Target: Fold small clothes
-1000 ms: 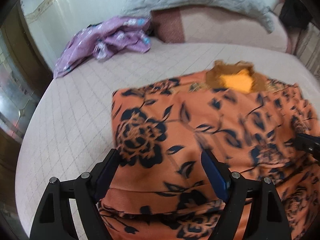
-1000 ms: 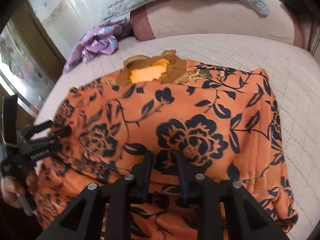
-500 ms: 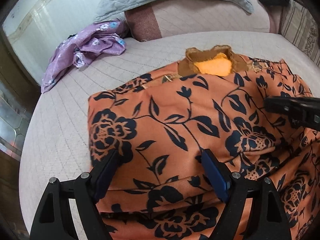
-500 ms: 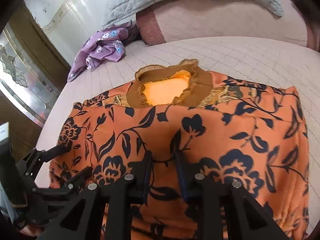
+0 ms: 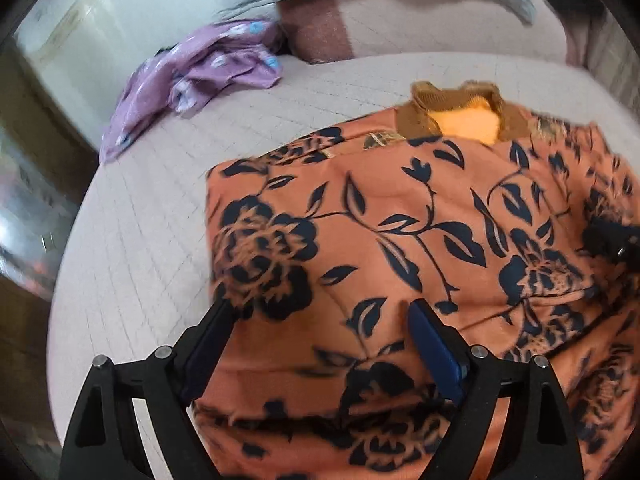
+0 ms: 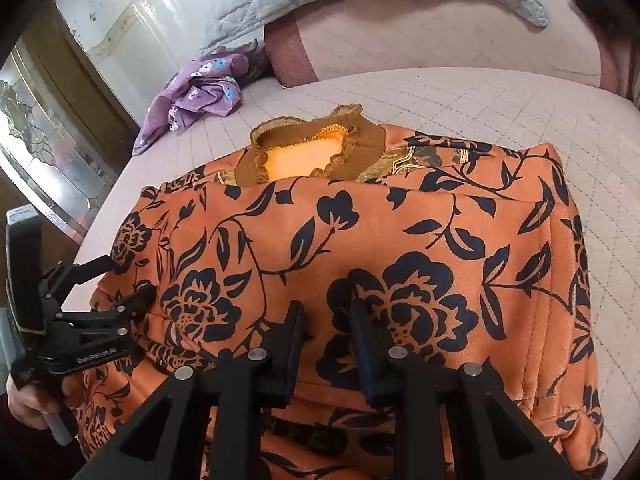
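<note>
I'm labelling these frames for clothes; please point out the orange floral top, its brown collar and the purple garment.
orange floral top (image 6: 360,240), right wrist view, middle of back panel.
brown collar (image 6: 372,136), right wrist view, right ruffled rim.
purple garment (image 5: 200,76), left wrist view, crumpled centre.

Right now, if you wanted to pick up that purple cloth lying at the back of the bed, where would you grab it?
Probably by a raised fold near the middle of the purple cloth, coming down from above. It lies crumpled in a heap on the bed, so the ridges stick up and give two fingers something to pinch; its flat trailing end toward the bed's edge offers less to pinch.
</note>
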